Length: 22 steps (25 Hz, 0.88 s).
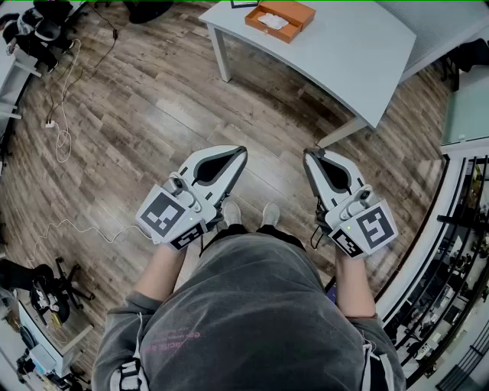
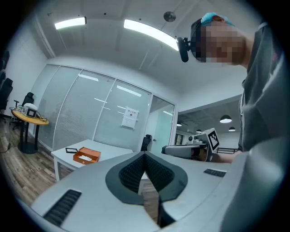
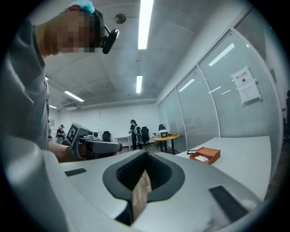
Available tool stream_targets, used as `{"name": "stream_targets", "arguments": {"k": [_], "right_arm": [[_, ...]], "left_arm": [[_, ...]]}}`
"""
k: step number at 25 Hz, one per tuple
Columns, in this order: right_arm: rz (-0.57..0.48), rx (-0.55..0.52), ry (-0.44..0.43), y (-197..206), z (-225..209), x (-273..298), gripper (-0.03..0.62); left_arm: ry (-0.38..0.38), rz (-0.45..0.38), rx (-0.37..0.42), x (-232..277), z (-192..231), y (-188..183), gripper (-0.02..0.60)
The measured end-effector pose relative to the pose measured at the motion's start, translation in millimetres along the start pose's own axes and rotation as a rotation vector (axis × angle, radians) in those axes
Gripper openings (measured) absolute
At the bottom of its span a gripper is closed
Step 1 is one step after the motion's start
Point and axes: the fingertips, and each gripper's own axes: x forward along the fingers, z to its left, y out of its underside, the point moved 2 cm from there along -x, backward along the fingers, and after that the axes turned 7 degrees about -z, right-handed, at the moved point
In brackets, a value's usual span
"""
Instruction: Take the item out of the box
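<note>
Office room: wood-plank floor [image 1: 153,107], glass partition walls, white table [image 1: 359,53] at the far side. Orange box [image 1: 280,18] lies open on the table, with a white item [image 1: 273,22] inside it. Left gripper [image 1: 241,151] and right gripper [image 1: 309,153] are held side by side over the floor, well apart from the table. Both pairs of jaws are pressed together with nothing between them.

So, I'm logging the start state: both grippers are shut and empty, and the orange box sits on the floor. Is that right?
Not quite: the orange box sits on the white table, not the floor; the head view shows it. Both the left gripper and the right gripper are shut and empty.
</note>
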Motion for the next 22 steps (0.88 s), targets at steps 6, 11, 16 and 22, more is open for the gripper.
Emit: {"name": "stream_targets", "arguments": {"k": [6,11,16,22], "right_arm": [[0.000,-0.002,-0.002,1,-5,6,0.002],[0.001,-0.001,-0.004,1,-6,9,0.002],[-0.014,0.011,0.005,1,-13,6,0.003],[-0.017,0.023,0.001,1,-24,-1,0.003]], "left_arm": [[-0.001,-0.003,-0.005,3,7,1,0.012],[-0.002,-0.004,-0.008,6,9,0,0.012],[-0.004,-0.001,-0.007,11,8,3,0.012],[-0.018,0.004,-0.005,20,2,7,0.012]]}}
